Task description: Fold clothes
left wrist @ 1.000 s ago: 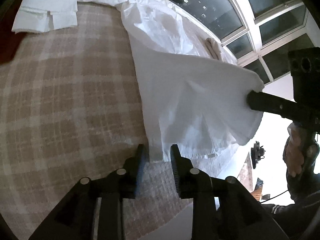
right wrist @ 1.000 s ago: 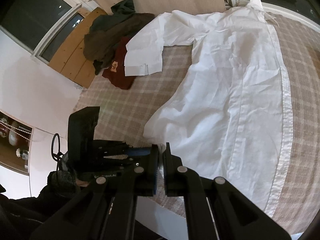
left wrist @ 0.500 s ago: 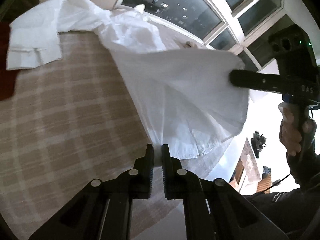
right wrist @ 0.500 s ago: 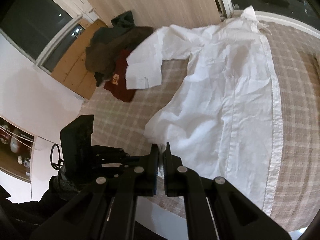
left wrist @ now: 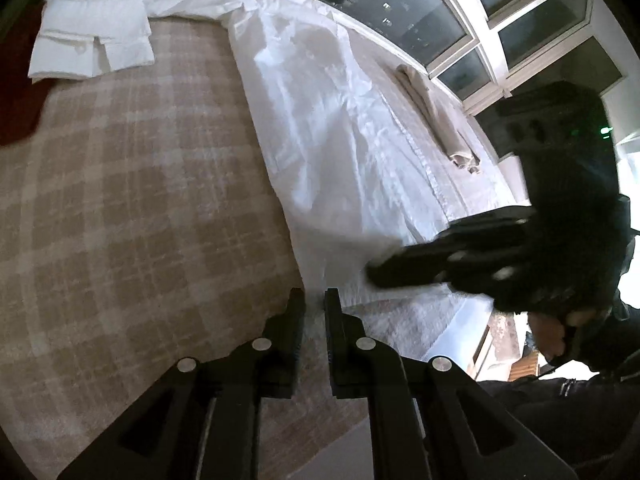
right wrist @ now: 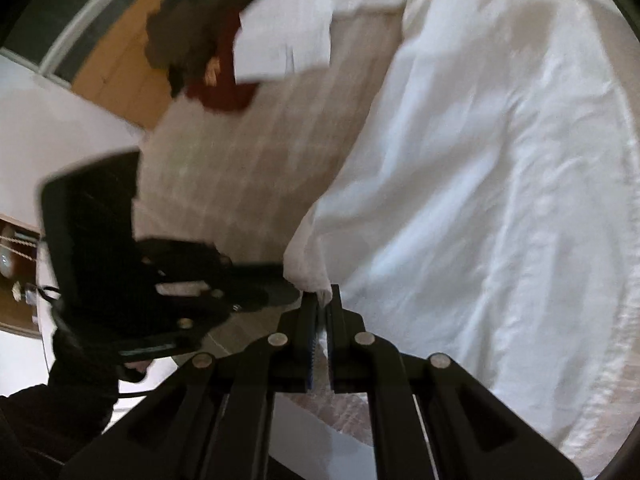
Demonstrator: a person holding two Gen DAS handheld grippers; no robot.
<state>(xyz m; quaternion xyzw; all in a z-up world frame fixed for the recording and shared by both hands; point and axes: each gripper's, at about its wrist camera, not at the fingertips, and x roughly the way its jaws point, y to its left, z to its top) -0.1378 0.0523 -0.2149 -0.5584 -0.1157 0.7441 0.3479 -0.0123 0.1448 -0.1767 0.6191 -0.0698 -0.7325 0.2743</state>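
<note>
A white long-sleeved shirt (left wrist: 340,128) lies spread along the plaid bed cover (left wrist: 140,200), one cuffed sleeve (left wrist: 92,44) stretched to the far left. My left gripper (left wrist: 315,300) is shut on the shirt's hem corner at the near bed edge. My right gripper (right wrist: 323,294) is shut on a bunched part of the shirt hem (right wrist: 308,256), low over the bed and just beside the left gripper (right wrist: 256,292). The right gripper shows in the left wrist view (left wrist: 404,268), close over the hem. The right wrist view is blurred.
A rolled beige cloth (left wrist: 436,120) lies on the bed beyond the shirt. Dark clothes (right wrist: 180,40) and a dark red garment (right wrist: 224,88) sit at the bed's far corner. Windows (left wrist: 400,4) line the far side. The bed edge (left wrist: 360,436) runs just below the grippers.
My right gripper has swung down from its raised spot, bringing the lifted hem to the bed next to the left gripper. The shirt now lies flatter. The left gripper keeps its hold.
</note>
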